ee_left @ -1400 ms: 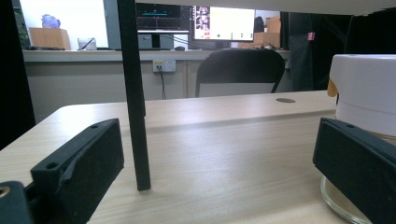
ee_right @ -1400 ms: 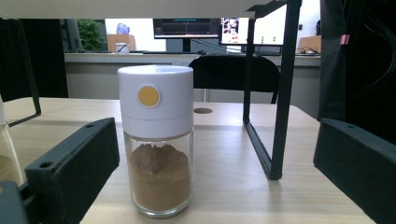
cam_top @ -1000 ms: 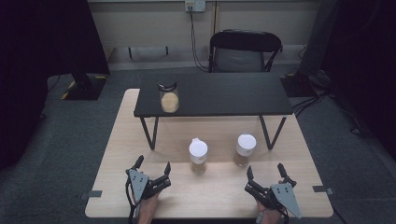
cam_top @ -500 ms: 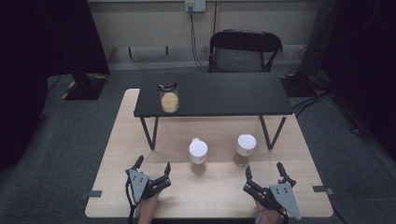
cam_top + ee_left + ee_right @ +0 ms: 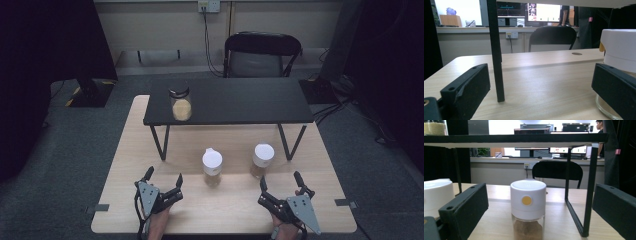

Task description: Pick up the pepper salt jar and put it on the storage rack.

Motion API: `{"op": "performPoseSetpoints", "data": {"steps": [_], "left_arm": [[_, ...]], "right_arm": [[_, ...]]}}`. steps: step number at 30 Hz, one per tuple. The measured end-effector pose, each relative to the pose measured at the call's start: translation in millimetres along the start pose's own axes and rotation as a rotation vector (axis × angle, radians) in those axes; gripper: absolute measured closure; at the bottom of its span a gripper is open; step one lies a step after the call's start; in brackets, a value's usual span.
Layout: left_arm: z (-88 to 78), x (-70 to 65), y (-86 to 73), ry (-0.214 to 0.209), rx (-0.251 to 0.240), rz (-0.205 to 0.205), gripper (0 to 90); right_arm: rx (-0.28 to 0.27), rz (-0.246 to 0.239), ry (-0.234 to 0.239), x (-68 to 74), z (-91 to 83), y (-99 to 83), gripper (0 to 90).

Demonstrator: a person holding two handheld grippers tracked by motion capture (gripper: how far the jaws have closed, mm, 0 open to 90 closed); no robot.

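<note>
Nothing much has shifted since earlier frames; both your grippers hover low at near edge of bench [image 5: 125,150]. Black shelf [image 5: 235,100] stands across the bench w/ open jar [image 5: 180,103] on top. Two white-lidded jars [image 5: 212,167] stand upright in front. Left gripper [image 5: 161,186] & right gripper [image 5: 280,187]: fingers wide, holding nothing.

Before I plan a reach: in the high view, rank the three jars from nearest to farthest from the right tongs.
1. Right white-lidded jar, just ahead of the right tongs.
2. Left white-lidded jar, toward the left.
3. Open jar, on the black shelf's far left.
</note>
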State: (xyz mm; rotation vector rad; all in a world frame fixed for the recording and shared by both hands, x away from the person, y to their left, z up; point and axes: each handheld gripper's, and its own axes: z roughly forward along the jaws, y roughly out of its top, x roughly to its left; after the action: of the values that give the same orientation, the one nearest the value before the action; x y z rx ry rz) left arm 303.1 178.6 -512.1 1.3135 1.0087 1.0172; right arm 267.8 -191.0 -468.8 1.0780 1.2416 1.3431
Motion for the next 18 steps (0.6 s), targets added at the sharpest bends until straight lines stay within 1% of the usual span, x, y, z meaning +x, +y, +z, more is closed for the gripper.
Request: {"op": "performPoseSetpoints", "data": {"steps": [12,18], "left_arm": [[0.0,0.0,0.0,0.000,0.000,0.000,1.3],[0.0,0.0,0.0,0.000,0.000,0.000,1.4]], "right_arm": [[0.009,0.002,0.028,7.8,4.9,7.3,0.0],[0.015,-0.001,0.025,10.0,6.4,10.1,0.0]]}}
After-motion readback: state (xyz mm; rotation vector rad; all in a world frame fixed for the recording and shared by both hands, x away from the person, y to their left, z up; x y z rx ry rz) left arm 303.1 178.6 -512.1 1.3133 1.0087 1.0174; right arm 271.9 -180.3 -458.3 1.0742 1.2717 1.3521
